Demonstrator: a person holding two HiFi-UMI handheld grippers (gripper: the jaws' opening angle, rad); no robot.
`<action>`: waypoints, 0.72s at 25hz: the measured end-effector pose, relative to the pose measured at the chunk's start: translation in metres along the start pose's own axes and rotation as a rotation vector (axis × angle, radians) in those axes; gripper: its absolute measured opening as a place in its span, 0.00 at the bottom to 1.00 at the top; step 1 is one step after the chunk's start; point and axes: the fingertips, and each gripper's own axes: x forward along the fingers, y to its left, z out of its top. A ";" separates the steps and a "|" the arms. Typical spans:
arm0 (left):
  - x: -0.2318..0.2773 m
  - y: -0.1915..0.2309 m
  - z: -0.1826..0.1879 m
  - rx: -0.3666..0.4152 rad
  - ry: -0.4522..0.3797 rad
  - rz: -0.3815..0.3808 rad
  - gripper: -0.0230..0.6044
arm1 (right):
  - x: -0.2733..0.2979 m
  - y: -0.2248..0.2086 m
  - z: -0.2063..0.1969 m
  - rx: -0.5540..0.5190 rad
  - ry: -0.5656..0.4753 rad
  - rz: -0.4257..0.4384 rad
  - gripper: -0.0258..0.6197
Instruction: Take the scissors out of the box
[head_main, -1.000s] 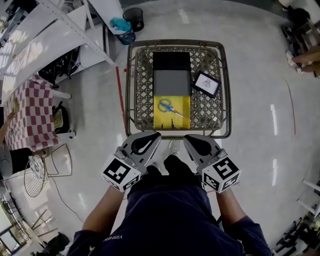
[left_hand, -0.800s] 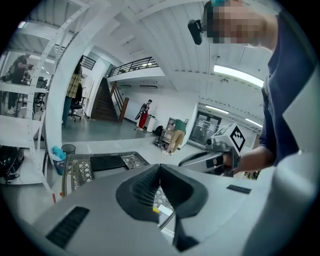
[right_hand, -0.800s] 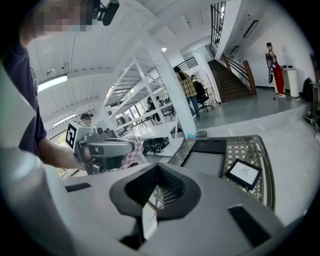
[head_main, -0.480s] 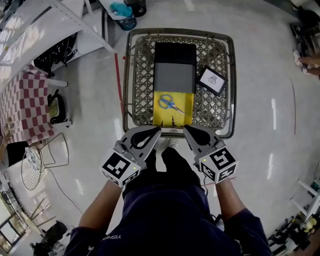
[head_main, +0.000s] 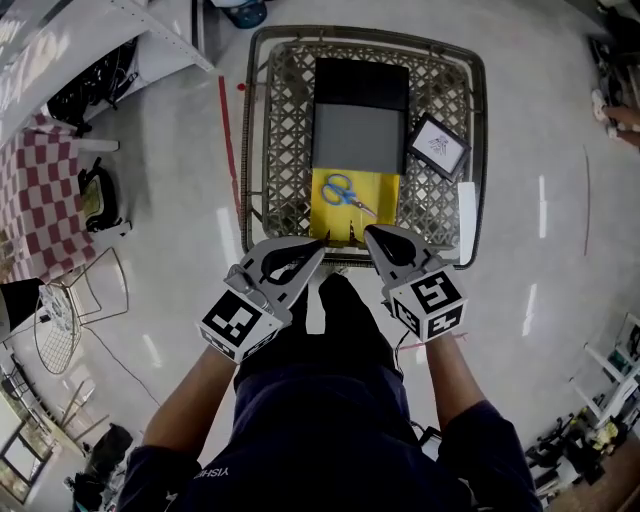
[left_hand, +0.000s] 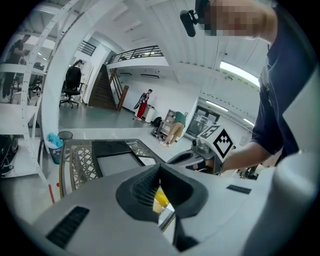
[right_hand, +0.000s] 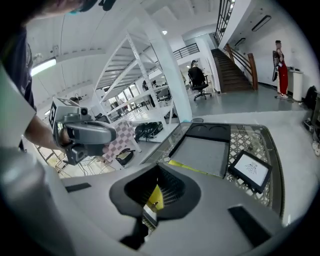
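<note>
Left gripper (head_main: 316, 247) and right gripper (head_main: 371, 235) are side by side at the near rim of the wire basket (head_main: 250, 150). Both pairs of jaws are closed, tips together, with nothing between them. Scissors (head_main: 348, 192) lie flat just ahead of the jaws, in the uncovered yellow end of the box (head_main: 360, 130). The grippers look lined up for a short straight reach, and the jaws would need to part first.

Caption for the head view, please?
Left gripper and right gripper, both shut, poised before wire basket; blue-handled scissors lie in open box.
</note>
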 end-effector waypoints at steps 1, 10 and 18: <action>0.001 0.004 -0.004 0.000 0.008 -0.001 0.08 | 0.006 -0.004 -0.004 -0.012 0.016 -0.006 0.07; 0.004 0.023 -0.036 -0.059 0.054 -0.010 0.08 | 0.052 -0.033 -0.043 -0.079 0.167 -0.032 0.07; 0.002 0.029 -0.050 -0.112 0.055 -0.013 0.08 | 0.081 -0.043 -0.070 -0.236 0.317 -0.043 0.07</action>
